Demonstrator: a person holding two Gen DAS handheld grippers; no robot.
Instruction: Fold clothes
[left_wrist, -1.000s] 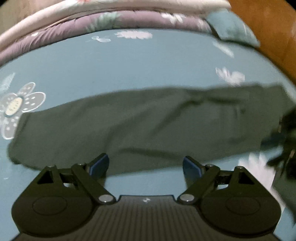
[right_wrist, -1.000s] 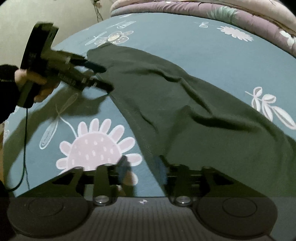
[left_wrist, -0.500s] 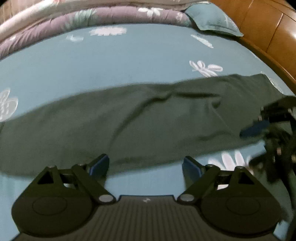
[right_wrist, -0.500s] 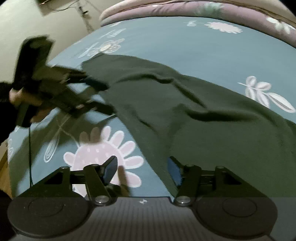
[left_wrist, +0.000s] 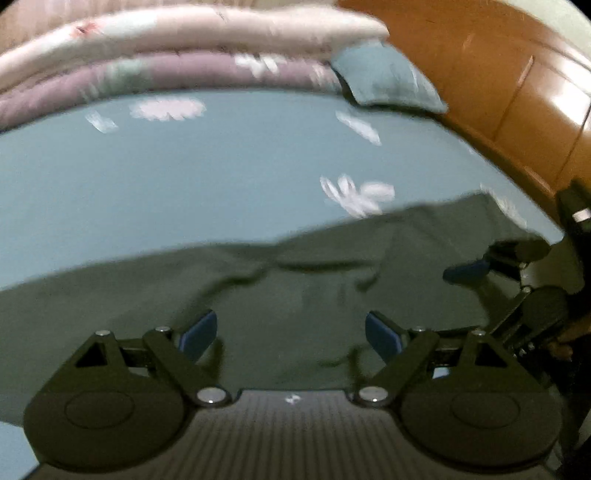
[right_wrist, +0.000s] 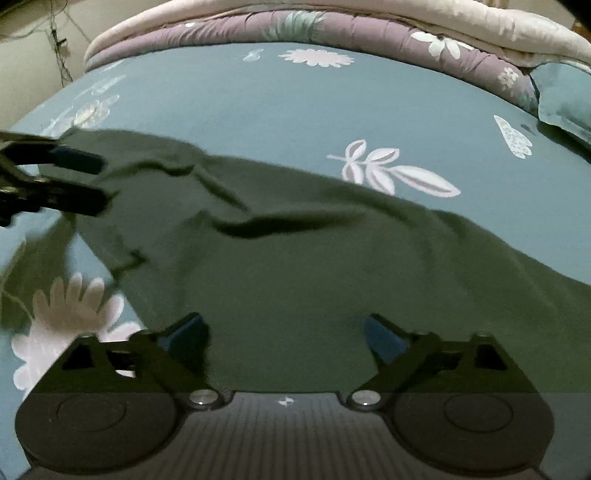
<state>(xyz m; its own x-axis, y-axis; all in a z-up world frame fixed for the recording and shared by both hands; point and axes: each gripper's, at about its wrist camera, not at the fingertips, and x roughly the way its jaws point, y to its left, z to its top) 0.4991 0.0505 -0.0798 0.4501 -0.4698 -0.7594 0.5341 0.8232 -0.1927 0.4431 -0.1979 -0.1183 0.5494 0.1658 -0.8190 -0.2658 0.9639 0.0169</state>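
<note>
Garment (right_wrist: 295, 266) edges cropped; left view blurred

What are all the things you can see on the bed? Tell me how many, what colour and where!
garment: one, dark green, spread flat across the bed sheet
bed sheet: one, teal with pale flowers and leaves, under the garment
quilts: two stacked, purple below and cream on top, along the far edge
pillow: one, teal, far corner beside the quilts
headboard: one, orange-brown wood, right side
left gripper: one, black with blue pads, open above the garment
right gripper: one, black with blue pads, jaws opening over the garment, not pinching it
</note>
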